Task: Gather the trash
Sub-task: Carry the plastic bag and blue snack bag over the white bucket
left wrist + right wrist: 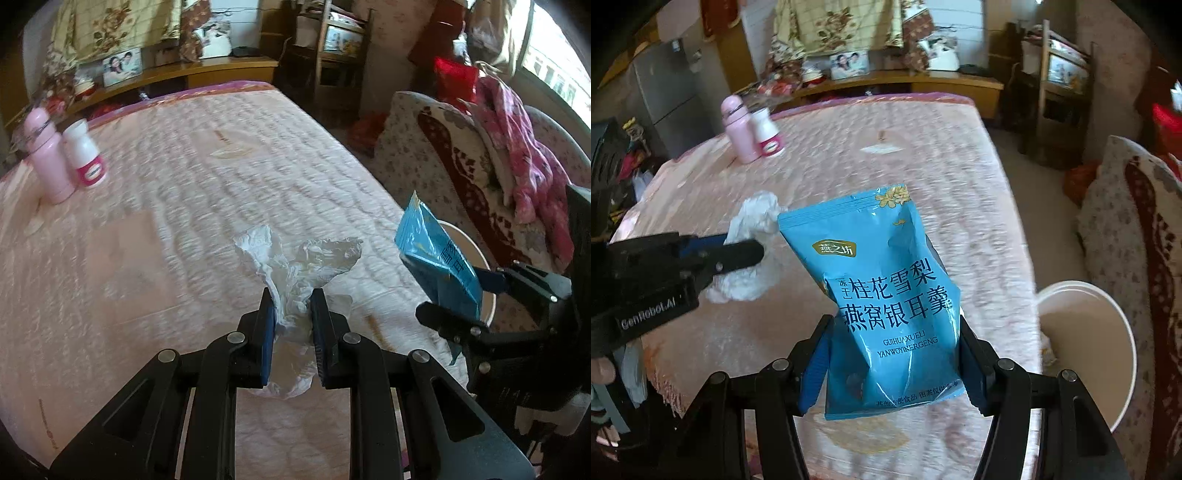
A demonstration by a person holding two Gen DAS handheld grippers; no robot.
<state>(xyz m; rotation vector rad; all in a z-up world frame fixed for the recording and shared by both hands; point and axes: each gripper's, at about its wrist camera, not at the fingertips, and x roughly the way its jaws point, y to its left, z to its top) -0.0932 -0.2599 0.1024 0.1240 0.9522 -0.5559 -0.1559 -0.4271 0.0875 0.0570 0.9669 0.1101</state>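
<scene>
My left gripper is shut on a crumpled white tissue, held just above the pink quilted cloth. My right gripper is shut on a blue snack packet with Chinese print, gripping its lower part while the top stands upright. In the left wrist view the right gripper and blue packet hang at the cloth's right edge, over the white bin. The right wrist view shows the left gripper and tissue to the packet's left, and the white bin on the floor at lower right.
A pink bottle and a white bottle with a pink label stand at the far left of the cloth. A floral armchair piled with clothes sits right of the bin. A wooden shelf runs behind.
</scene>
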